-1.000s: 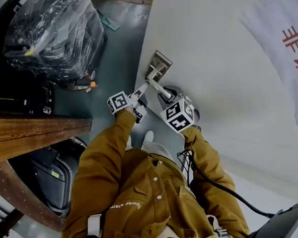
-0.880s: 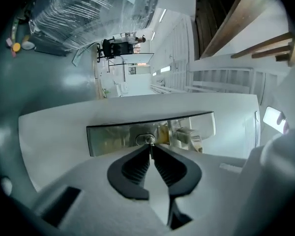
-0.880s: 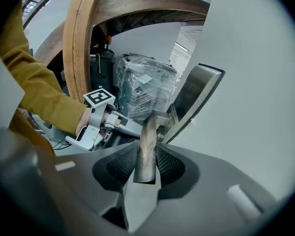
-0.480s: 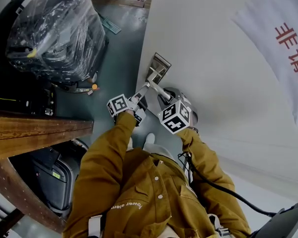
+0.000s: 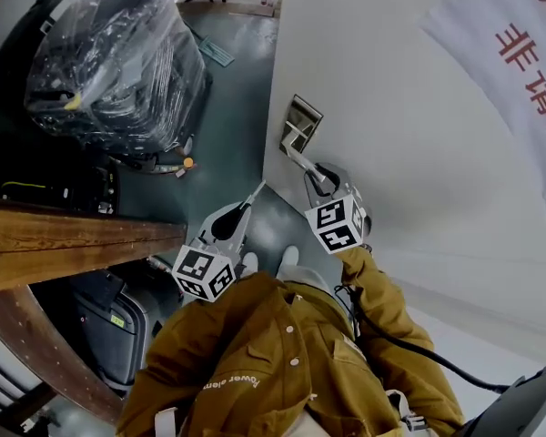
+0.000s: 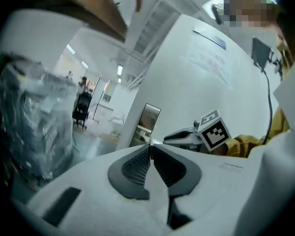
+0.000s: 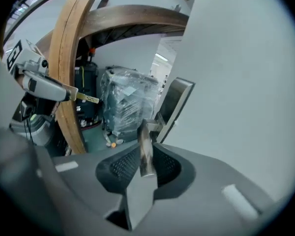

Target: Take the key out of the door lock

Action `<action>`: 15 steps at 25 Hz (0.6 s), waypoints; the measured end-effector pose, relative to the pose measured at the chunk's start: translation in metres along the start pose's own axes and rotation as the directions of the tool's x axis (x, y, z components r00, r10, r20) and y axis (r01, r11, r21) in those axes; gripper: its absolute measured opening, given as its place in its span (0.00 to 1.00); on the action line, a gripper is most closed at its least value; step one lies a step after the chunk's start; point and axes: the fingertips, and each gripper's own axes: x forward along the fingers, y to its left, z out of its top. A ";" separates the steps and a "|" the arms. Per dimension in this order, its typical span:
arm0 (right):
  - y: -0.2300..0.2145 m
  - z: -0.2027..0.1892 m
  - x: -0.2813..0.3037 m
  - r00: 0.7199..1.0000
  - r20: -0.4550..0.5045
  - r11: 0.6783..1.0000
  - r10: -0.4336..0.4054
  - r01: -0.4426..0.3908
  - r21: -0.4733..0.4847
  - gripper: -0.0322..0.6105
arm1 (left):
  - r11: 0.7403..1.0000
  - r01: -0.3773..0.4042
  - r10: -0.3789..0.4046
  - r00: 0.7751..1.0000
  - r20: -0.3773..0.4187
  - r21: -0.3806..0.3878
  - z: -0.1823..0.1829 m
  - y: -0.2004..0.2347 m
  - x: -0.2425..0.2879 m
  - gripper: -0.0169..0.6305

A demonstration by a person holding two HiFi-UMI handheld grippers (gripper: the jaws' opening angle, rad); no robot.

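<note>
A silver lock plate with a lever handle sits on the white door. My right gripper grips the handle's end, and its jaws are closing tighter on the metal bar. My left gripper hangs to the lower left, clear of the door, shut on a small brass key that sticks out past its tips. In the left gripper view only a thin sliver of the key shows between the pressed pads, with the lock plate beyond.
A plastic-wrapped bundle stands on the grey floor to the left. A curved wooden tabletop with a dark suitcase under it lies close to my left arm. A white notice with red characters hangs on the door.
The left gripper shut on the key at the lock, then drew back down and to the left with the key in it. The right gripper stays on the handle.
</note>
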 end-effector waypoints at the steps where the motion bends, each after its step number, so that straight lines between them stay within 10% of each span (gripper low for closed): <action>1: 0.000 0.008 -0.014 0.998 0.060 0.998 -0.006 0.002 0.061 0.12 | 0.996 -0.026 0.025 1.000 0.016 0.089 0.014 -0.008 -0.006 0.06; 7: -0.013 0.061 -0.123 0.878 0.462 0.954 -0.128 -0.018 0.299 0.06 | 0.954 -0.017 -0.006 0.997 0.077 0.300 0.056 -0.060 -0.008 0.06; 15: 0.006 0.017 -0.137 0.856 0.477 0.892 -0.198 -0.044 0.450 0.06 | 0.950 0.063 -0.096 0.991 0.094 0.305 0.039 -0.099 0.018 0.06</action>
